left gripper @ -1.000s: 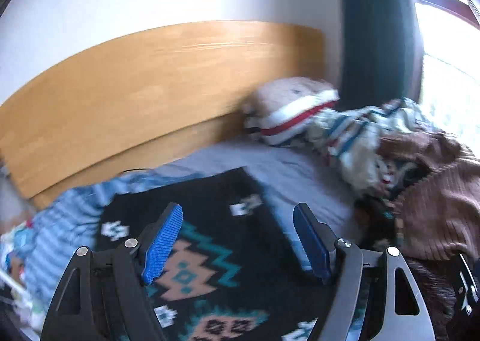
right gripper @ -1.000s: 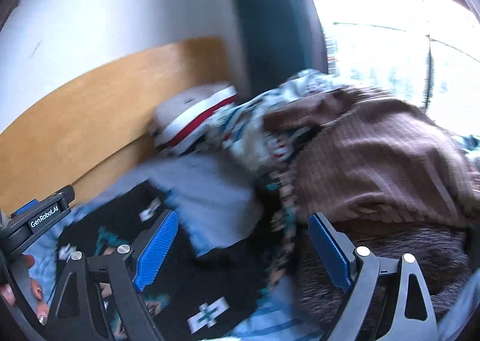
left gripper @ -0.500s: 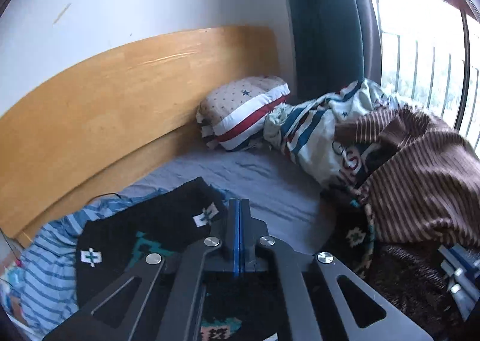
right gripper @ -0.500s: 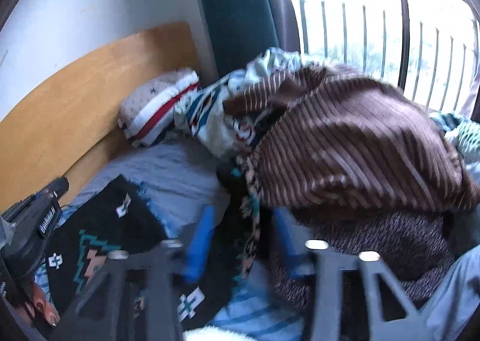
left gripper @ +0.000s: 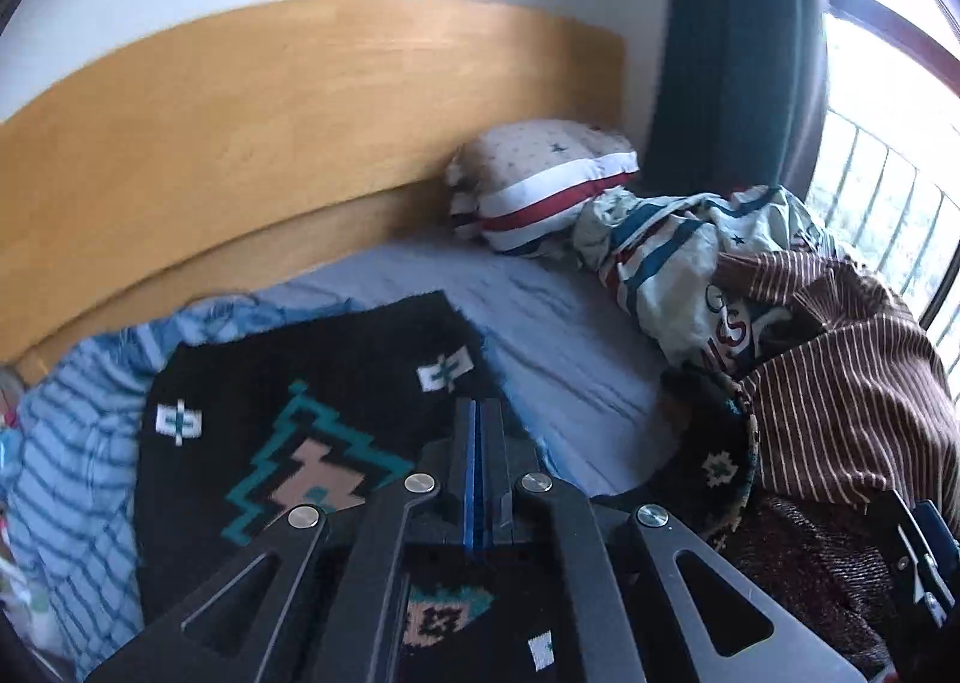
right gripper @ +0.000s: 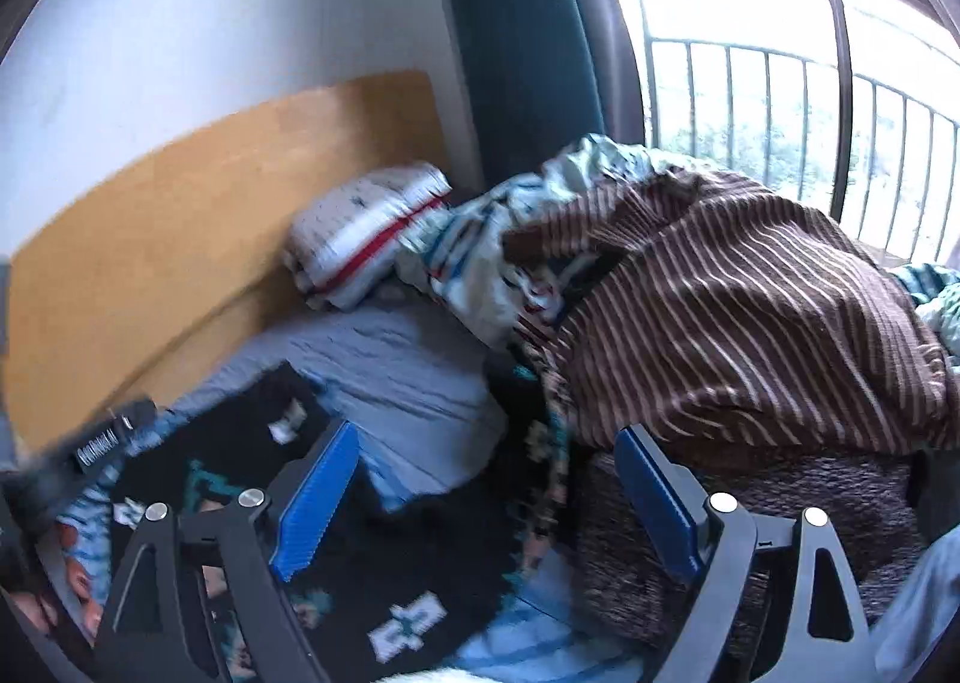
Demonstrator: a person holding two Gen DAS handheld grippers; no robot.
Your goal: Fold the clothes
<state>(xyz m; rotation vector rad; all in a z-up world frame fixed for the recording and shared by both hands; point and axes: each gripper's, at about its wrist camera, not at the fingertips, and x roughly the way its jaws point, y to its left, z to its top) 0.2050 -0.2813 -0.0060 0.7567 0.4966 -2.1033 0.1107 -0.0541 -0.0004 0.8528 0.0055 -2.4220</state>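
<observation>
A black knitted garment with teal and pink patterns [left gripper: 288, 383] lies spread on the bed. My left gripper [left gripper: 478, 404] is just above its right edge, blue pads pressed together with nothing visible between them. In the right wrist view the same black garment [right gripper: 240, 443] lies under my right gripper [right gripper: 486, 434]. Its jaws are opening and stand wide, with cloth below them but none pinched. A brown striped garment [right gripper: 720, 311] is heaped just right of that gripper.
A light blue striped cloth [left gripper: 66, 443] lies left of the black garment. The pillow [left gripper: 540, 179] and a crumpled printed sheet [left gripper: 672, 263] sit by the wooden headboard [left gripper: 240, 143]. Grey mattress [right gripper: 390, 359] shows between them. A barred window [right gripper: 750, 83] is at the right.
My left gripper went from wide open to shut and shifted over the black garment. My right gripper's jaws narrowed half a second ago and have spread wide again.
</observation>
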